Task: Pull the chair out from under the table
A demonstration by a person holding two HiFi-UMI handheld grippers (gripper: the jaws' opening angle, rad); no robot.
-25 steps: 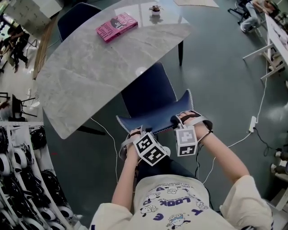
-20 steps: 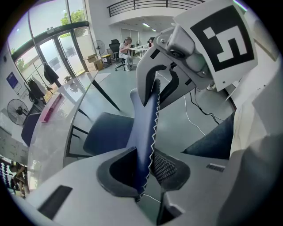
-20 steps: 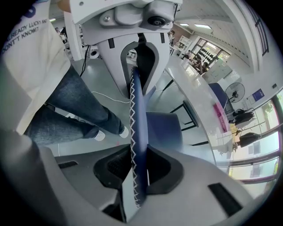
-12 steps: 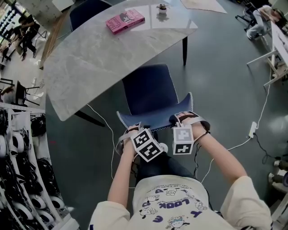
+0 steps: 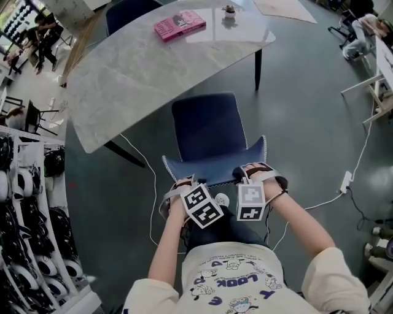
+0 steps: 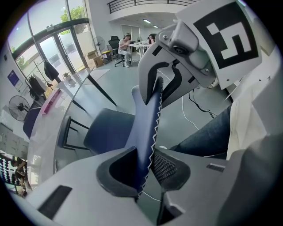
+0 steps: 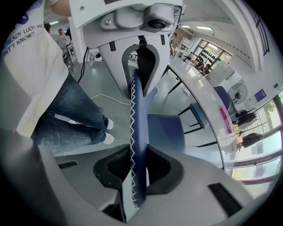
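- At the far left of the head view, racks (image 5: 27, 202) of dark headsets line the edge of the floor.
- Up and to their right, the grey marble-patterned table (image 5: 141, 73) runs slantwise across the top of the view. A pink book (image 5: 179, 25) and a small pot (image 5: 229, 11) rest near its far side, well apart from its near edge.
- Just below that near edge stands the dark blue chair (image 5: 206, 126). Its seat shows almost whole on the grey floor, with only the far left corner at the table's edge. Its backrest (image 5: 212, 164), trimmed with white zigzag stitching, is on the side nearest the person (image 5: 233, 282).
- The left gripper (image 5: 184, 182) points steeply down onto the left part of the backrest's top edge. In the left gripper view its jaws pinch the padded edge, with a dark pad pressing on either face.
- The right gripper (image 5: 241, 173) sits near it on the right part of the same edge. The right gripper view shows its jaws likewise clamped on the stitched rim, which runs up between them.
- At the right, a white cable (image 5: 362, 147) trails over the floor to a power strip (image 5: 346, 181), well apart from the chair.
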